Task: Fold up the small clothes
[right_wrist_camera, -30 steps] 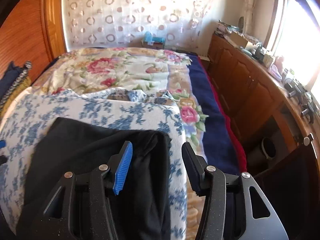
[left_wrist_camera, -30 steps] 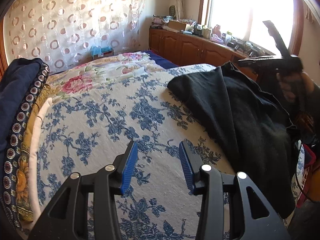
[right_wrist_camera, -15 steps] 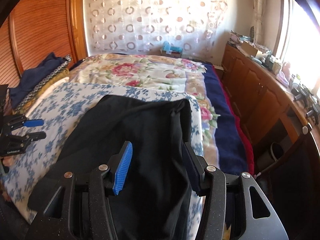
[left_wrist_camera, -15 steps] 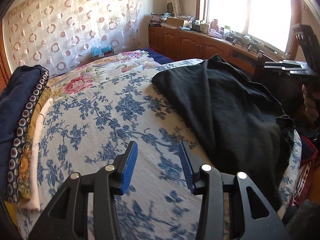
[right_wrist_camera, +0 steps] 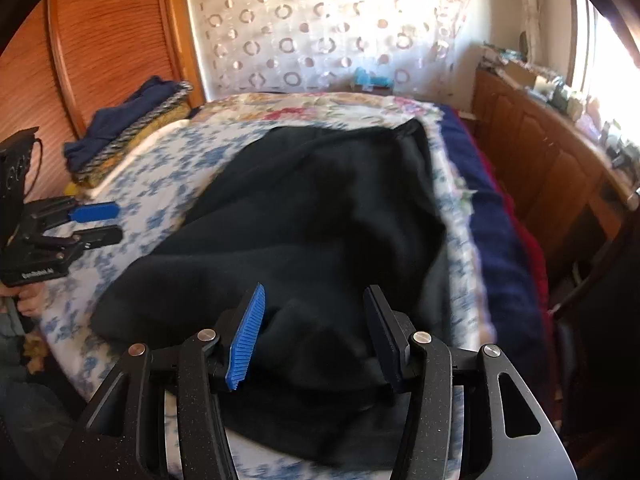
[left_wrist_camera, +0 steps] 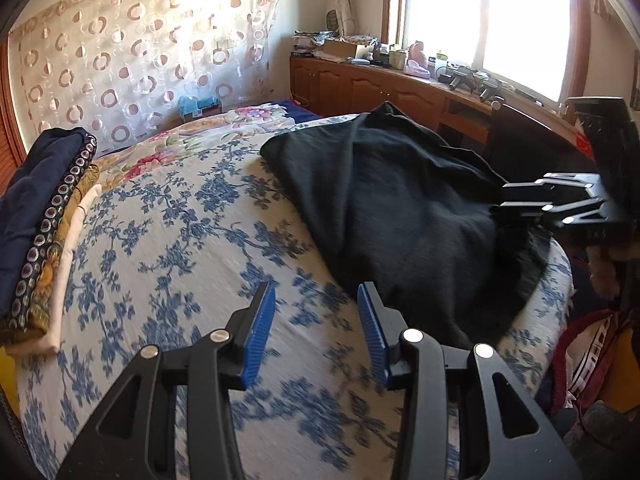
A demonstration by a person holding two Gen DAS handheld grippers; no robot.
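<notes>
A black garment [left_wrist_camera: 400, 208] lies crumpled and spread over the right half of the blue-flowered bedspread [left_wrist_camera: 180, 240]. My left gripper [left_wrist_camera: 316, 312] hovers open over bare bedspread just left of the garment's near edge, nothing between its blue pads. My right gripper [right_wrist_camera: 316, 320] is open above the near part of the black garment [right_wrist_camera: 320, 220], with the cloth below the fingers and not pinched. From the left wrist view the right gripper [left_wrist_camera: 502, 200] sits at the garment's right edge. The left gripper [right_wrist_camera: 118, 223] shows at the far left of the right wrist view.
A stack of folded clothes [left_wrist_camera: 40, 220] sits at the bed's left side by the wooden headboard [right_wrist_camera: 100, 40]. A wooden cabinet [left_wrist_camera: 380, 88] with clutter runs under the window. A dark blue blanket [right_wrist_camera: 504, 248] hangs off the bed's right edge. Red bags [left_wrist_camera: 584, 352] lie on the floor.
Both grippers pulled back toward the bed's near edge. The right one swung from the bed's right edge to over the black garment. The garment itself lies much as before.
</notes>
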